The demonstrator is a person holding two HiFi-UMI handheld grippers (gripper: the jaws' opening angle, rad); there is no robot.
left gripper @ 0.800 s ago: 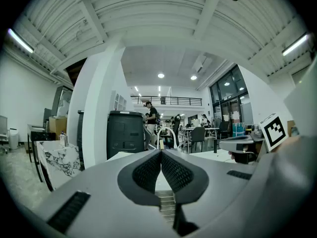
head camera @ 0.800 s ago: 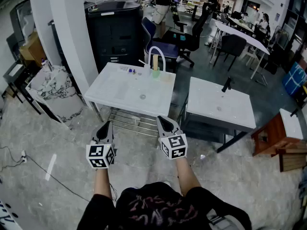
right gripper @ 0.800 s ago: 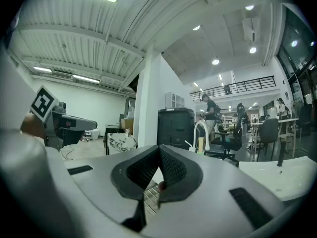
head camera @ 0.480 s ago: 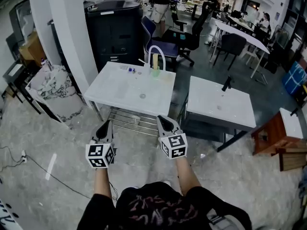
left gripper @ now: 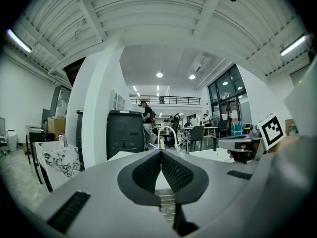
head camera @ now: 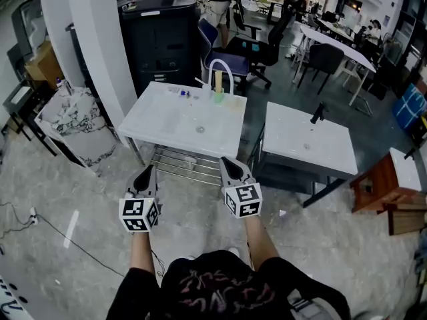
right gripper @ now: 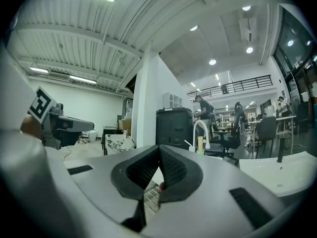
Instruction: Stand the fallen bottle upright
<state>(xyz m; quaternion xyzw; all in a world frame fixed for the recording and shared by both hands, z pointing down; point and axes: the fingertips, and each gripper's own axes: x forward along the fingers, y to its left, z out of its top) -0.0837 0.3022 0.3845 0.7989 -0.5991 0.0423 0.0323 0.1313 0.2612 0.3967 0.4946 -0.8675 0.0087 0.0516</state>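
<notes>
A small pale object with a blue part [head camera: 183, 93], too small to tell apart but perhaps the fallen bottle, lies near the far edge of the white table [head camera: 167, 129]. Beside it stand a yellow-green upright item [head camera: 218, 93] and a white arched tube [head camera: 222, 71]. My left gripper [head camera: 144, 177] and right gripper [head camera: 231, 168] hover side by side above the floor, short of the table's near edge. Both are shut and hold nothing, the left [left gripper: 161, 155] and the right [right gripper: 159, 150] with pads pressed together. The arched tube [right gripper: 200, 133] shows far ahead in the right gripper view.
A second white table [head camera: 307, 149] with a black object [head camera: 317, 114] stands to the right. A wire rack [head camera: 180, 169] sits under the near table. Behind are a black cabinet [head camera: 160, 39], a white pillar [head camera: 87, 39], office chairs and people. A marble-patterned slab [head camera: 70, 122] leans at left.
The head view has shifted slightly, and the people in the background have moved. Both grippers keep the same pose, shut and side by side.
</notes>
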